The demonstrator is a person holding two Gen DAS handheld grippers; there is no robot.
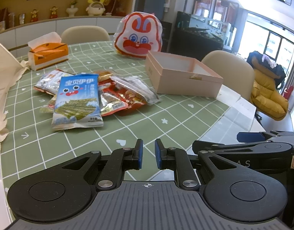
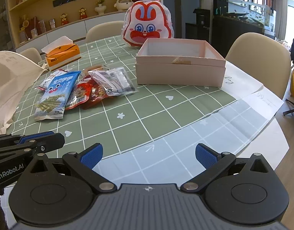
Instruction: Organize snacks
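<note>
Right wrist view, right gripper spread wide, "GenRobot.AI" printed on left gripper pressed together, empty

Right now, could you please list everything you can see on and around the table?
snack pile: several packets, mostly red and silver, left of the box
seaweed pack: one, blue, on the near side of the pile
box: one, pink, open, right of the pile, a small tan item inside
rabbit bag: one, red and white, upright behind the box
tissue box: one, orange, far left
tablecloth: one, green with white grid
chairs: several, beige, around the table
shelf figurines: a row, on the back shelf
left gripper: black with blue pads, shut, empty
right gripper: black with blue pads, open, empty
</note>
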